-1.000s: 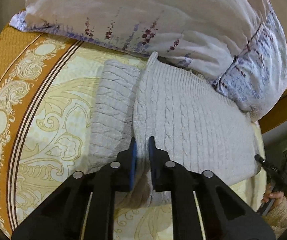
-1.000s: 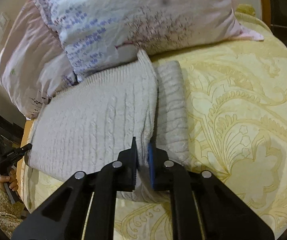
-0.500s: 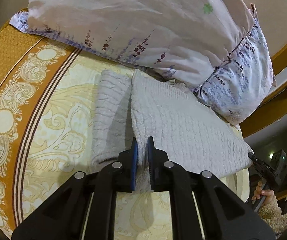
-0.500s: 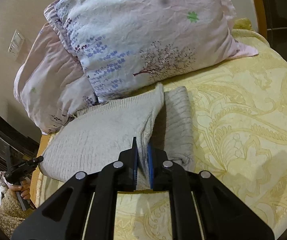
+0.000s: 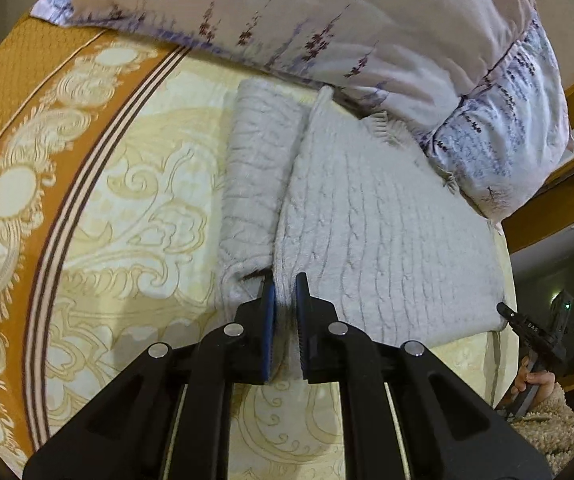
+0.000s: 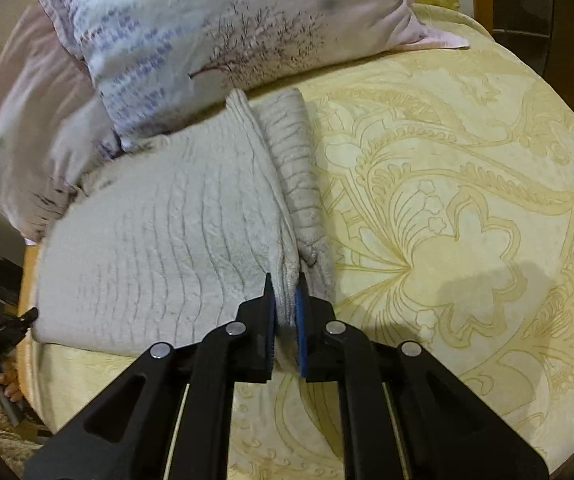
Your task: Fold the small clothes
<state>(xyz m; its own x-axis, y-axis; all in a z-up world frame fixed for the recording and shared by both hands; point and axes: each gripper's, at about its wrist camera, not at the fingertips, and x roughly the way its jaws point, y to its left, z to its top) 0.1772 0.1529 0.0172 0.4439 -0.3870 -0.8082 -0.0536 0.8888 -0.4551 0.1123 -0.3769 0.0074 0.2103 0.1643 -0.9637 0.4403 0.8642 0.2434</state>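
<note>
A pale grey cable-knit sweater (image 5: 383,240) is lying mid-frame on the yellow patterned bedspread (image 5: 139,216), its far end touching the floral pillows (image 5: 327,20) across the top.

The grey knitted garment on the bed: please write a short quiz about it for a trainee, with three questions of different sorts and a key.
1. True or false: the left tool is shut on the knitted garment.
2. The right tool grips the garment at: A) a raised edge of the fabric, B) a flat middle part, C) nothing.
3. What lies just beyond the garment's far end?

Key
1. True.
2. A.
3. The flowered pillows, on the yellow patterned bedspread.
</note>
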